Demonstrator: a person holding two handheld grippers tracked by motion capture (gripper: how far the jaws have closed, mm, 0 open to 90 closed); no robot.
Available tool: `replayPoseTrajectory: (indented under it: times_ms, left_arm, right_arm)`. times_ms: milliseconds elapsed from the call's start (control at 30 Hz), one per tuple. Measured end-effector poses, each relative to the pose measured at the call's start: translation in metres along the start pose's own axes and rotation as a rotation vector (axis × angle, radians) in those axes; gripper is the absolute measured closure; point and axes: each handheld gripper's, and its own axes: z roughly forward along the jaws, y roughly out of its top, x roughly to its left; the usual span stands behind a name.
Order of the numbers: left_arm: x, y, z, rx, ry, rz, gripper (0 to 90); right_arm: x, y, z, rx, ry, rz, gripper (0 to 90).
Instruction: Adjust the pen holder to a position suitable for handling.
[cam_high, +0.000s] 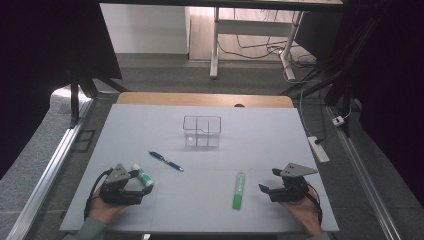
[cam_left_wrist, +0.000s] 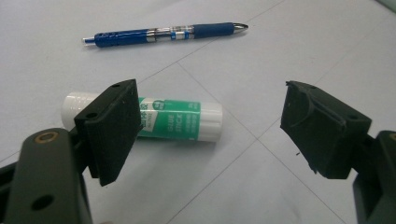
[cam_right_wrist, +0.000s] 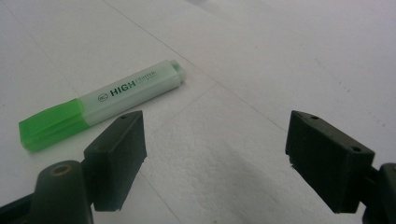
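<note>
High view: there are two grippers, one in each hand of the person, both low at the near edge of the table (cam_high: 150, 120); the left gripper (cam_high: 142, 181) has its jaws spread wide and nothing is pressed between them; the right gripper (cam_high: 267, 180) is also released, jaws apart, with bare table between them; both point toward the middle of the table

Counted, the things on the table are: one glue stick (cam_high: 142, 175), one blue pen (cam_high: 165, 161), one green highlighter (cam_high: 239, 190) and one clear organizer (cam_high: 201, 131) with a dark rim and inner dividers

In the left gripper view the glue stick (cam_left_wrist: 173, 120), white with a green label, lies flat on its side just in front of the left gripper (cam_left_wrist: 208, 126); one end of it is hidden behind the jaw at the left of that view, the rest reaches into the gap; I cannot tell if that jaw touches it; the blue pen (cam_left_wrist: 163, 34) lies farther out, beyond the glue stick and apart from it

In the right gripper view the green highlighter (cam_right_wrist: 100, 103) lies flat, ahead of the right gripper (cam_right_wrist: 215, 144) and to the left of its jaws, near but not between them; its cap end is the nearer one

The clear organizer stands well apart from both grippers, at the far middle of the table, beyond the pen
</note>
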Motion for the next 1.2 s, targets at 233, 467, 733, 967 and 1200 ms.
replayPoseTrajectory:
  times_ms: [233, 467, 733, 967, 1200]
  left_arm:
    - [0.002, 0.003, 0.001, -0.004, -0.002, 0.006, 20.3]
    - [0.003, 0.008, -0.001, -0.006, -0.001, 0.027, 20.9]
    - [0.005, 0.018, -0.008, -0.004, 0.001, 0.077, 23.0]
    - [0.007, 0.029, -0.008, 0.022, -0.002, 0.136, 23.5]
    - [0.008, 0.035, -0.003, 0.062, -0.008, 0.176, 23.4]
  right_arm:
    - [-0.002, -0.002, 0.000, 0.000, -0.006, 0.010, 21.0]
    - [-0.002, -0.003, -0.004, -0.011, -0.018, 0.012, 21.5]
    - [0.001, -0.002, -0.004, -0.009, -0.019, 0.003, 21.7]
    - [0.000, -0.003, -0.005, -0.007, -0.018, 0.005, 21.9]
    - [0.000, -0.003, -0.005, -0.007, -0.020, 0.000, 22.3]
